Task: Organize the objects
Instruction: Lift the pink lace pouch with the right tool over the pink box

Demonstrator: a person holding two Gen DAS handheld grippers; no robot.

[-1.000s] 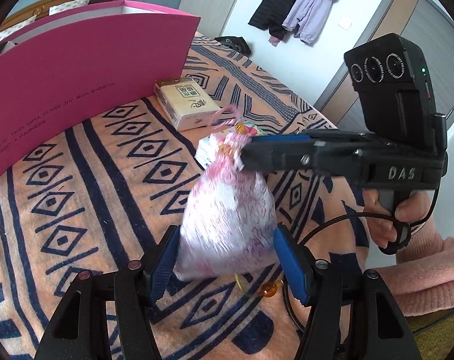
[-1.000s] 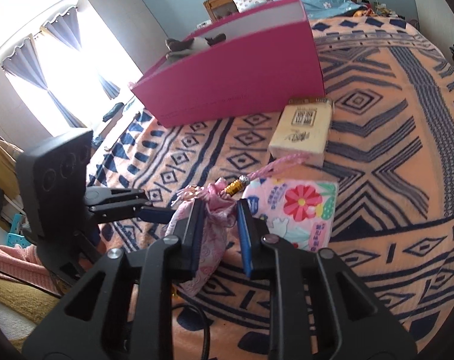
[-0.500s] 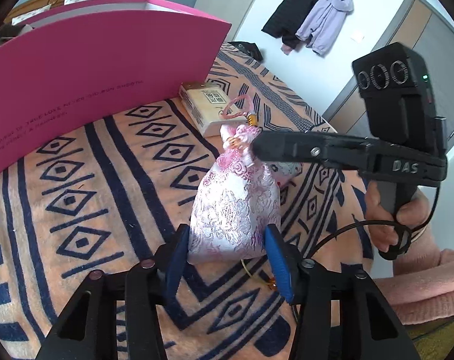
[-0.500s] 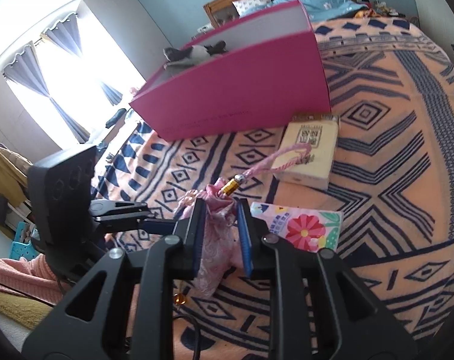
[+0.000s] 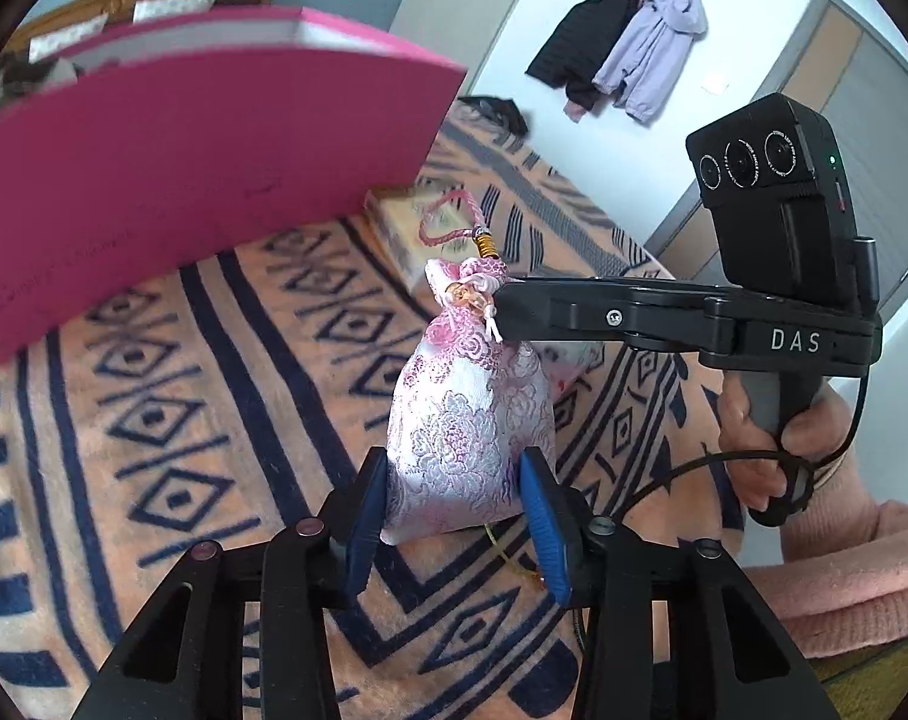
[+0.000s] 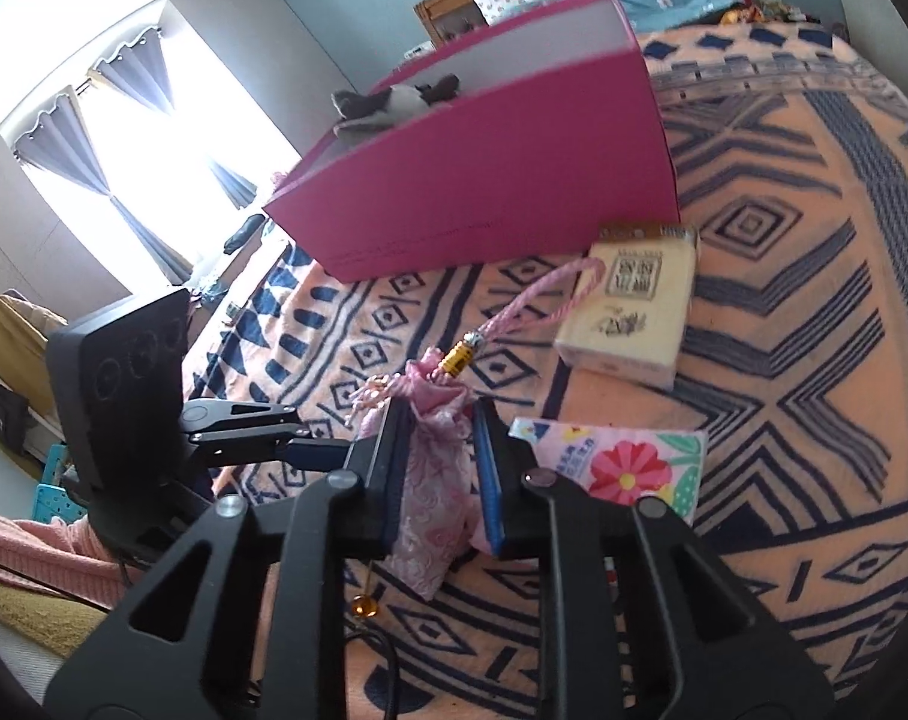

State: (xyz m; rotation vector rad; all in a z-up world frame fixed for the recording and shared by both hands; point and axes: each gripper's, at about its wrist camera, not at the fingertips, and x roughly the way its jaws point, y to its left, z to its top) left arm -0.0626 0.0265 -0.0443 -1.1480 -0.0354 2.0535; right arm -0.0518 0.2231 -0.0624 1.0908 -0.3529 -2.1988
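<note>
A pink and white brocade pouch [image 5: 466, 420] with a pink cord loop and gold bead hangs just above the patterned blanket [image 5: 154, 420]. My right gripper [image 6: 439, 456] is shut on its gathered neck; in the left wrist view its fingers come in from the right at the pouch's top [image 5: 502, 315]. My left gripper [image 5: 454, 516] has its blue pads against both sides of the pouch's base, and its jaws are closing. From the pouch's bottom an orange bead [image 6: 364, 605] dangles on a thread.
A big pink box [image 6: 502, 180] stands open on the bed behind, with a grey plush toy [image 6: 394, 99] inside. A beige tissue pack [image 6: 634, 306] and a floral packet [image 6: 628, 468] lie to the right. Coats [image 5: 628, 48] hang on the far wall.
The left jaws have narrowed from wide apart onto the pouch's base. The pouch now hangs straighter and sharper, with its cord loop swung out. The right grip on the neck stays.
</note>
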